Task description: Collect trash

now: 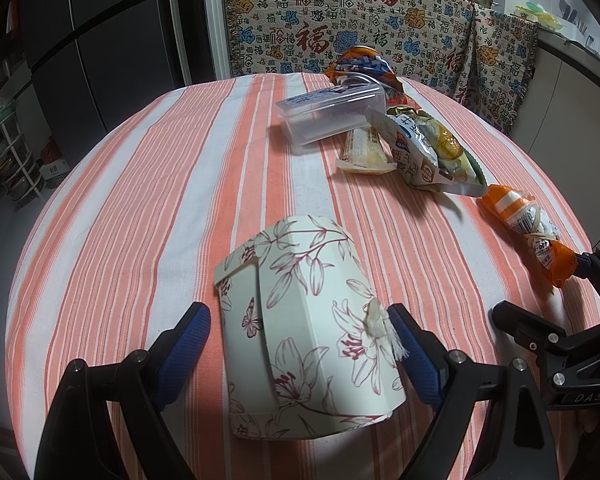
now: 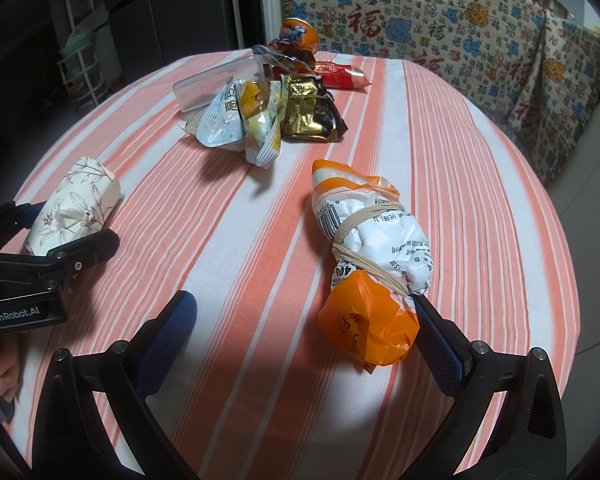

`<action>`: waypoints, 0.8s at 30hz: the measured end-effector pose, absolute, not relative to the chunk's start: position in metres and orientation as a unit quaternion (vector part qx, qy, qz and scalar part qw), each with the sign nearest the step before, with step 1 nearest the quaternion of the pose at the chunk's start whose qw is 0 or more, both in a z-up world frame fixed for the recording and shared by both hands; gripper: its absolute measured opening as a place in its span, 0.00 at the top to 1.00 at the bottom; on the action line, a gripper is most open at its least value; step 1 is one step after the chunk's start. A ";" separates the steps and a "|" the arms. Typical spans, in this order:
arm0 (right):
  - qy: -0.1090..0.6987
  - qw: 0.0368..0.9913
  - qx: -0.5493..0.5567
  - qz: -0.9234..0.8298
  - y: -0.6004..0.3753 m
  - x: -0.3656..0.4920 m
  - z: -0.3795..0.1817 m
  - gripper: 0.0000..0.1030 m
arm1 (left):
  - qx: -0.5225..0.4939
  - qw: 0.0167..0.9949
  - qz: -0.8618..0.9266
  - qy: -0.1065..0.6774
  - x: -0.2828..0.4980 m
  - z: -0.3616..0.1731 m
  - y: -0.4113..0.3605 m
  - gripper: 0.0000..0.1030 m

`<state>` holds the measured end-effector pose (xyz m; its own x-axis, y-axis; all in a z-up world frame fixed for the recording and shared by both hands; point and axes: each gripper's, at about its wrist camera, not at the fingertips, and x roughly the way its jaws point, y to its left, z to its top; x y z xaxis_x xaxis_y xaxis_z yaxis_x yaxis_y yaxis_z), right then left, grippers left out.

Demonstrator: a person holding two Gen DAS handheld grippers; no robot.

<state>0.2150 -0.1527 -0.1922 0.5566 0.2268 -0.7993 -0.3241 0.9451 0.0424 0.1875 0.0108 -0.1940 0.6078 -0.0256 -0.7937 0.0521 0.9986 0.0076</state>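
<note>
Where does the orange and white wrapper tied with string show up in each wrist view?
Left wrist: the tied wrapper lies at the right edge, beyond the right tongs.
Right wrist: the same wrapper fills the centre right, its orange end against one finger.
Shared landmark: the floral paper box.

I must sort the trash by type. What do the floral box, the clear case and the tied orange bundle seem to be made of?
Floral box: printed paperboard, matte, by its sharp folds and flat panels; a whitish scrap is stuck to one side.
Clear case: rigid transparent plastic; you see through its walls.
Tied orange bundle: thin glossy plastic film, crumpled and shiny, bound with what looks like pale string.
</note>
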 end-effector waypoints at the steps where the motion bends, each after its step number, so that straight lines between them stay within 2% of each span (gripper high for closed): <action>1: 0.444 0.881 -0.055 0.156 -0.153 0.215 -0.192 0.01 | 0.015 0.896 -0.022 0.442 0.187 -0.194 0.011 0.11; 11: 0.443 0.879 -0.045 0.168 -0.156 0.215 -0.191 0.01 | 0.007 0.897 -0.029 0.441 0.186 -0.193 0.013 0.12; 18: 0.464 0.856 0.045 0.222 -0.202 0.225 -0.178 0.01 | -0.045 0.896 -0.101 0.431 0.171 -0.187 0.027 0.12; 24: 0.445 0.865 0.021 0.233 -0.205 0.234 -0.160 0.06 | -0.031 0.890 -0.111 0.442 0.178 -0.182 0.012 0.12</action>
